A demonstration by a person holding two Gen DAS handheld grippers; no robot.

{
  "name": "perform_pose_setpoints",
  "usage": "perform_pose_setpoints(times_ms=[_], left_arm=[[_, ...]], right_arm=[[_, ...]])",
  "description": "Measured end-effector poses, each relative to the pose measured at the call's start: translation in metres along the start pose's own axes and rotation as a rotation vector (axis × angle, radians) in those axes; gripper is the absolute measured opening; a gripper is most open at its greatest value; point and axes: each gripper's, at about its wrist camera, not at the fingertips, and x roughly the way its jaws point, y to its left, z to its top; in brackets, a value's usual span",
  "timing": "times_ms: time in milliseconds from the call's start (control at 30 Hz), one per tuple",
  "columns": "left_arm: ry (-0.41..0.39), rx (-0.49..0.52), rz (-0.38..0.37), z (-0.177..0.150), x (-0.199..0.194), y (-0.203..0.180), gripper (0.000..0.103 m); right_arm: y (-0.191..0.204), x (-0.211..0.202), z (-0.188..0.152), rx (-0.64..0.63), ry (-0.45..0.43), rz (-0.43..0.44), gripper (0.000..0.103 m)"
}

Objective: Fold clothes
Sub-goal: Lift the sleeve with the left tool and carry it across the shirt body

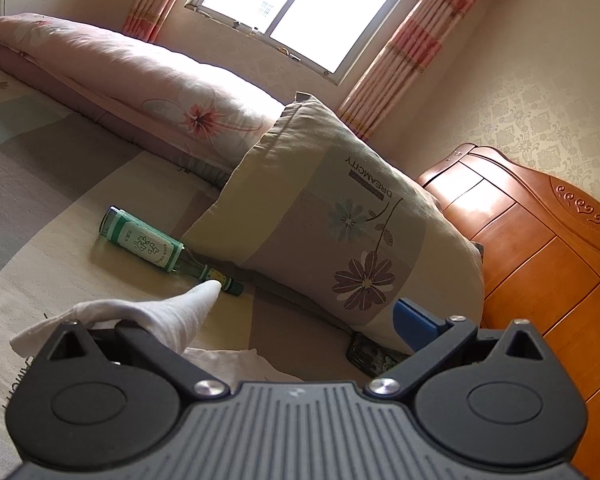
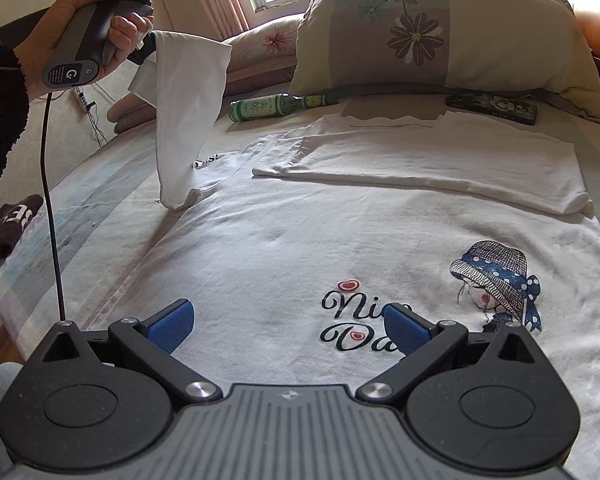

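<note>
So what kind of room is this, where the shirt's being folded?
Most likely a home bedroom. The white T-shirt lies spread on a bed, with a flowered pillow at its head, a rolled floral quilt beside it, and a curtained window behind.

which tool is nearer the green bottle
Left. The left tool holds a sleeve up just short of the bottle; the right tool hangs open over the shirt's print, farther back.
</note>
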Motion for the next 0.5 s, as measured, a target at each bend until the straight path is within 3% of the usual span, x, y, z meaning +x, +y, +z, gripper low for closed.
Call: perform_pose_setpoints(times_ms=[500], left_arm=[[0.061, 0.096, -0.027, -0.02, 0.055, -0.061, 0.102]], right_arm=[[0.001, -0.002, -0.002, 0.001, -0.005, 0.009, 0.103]])
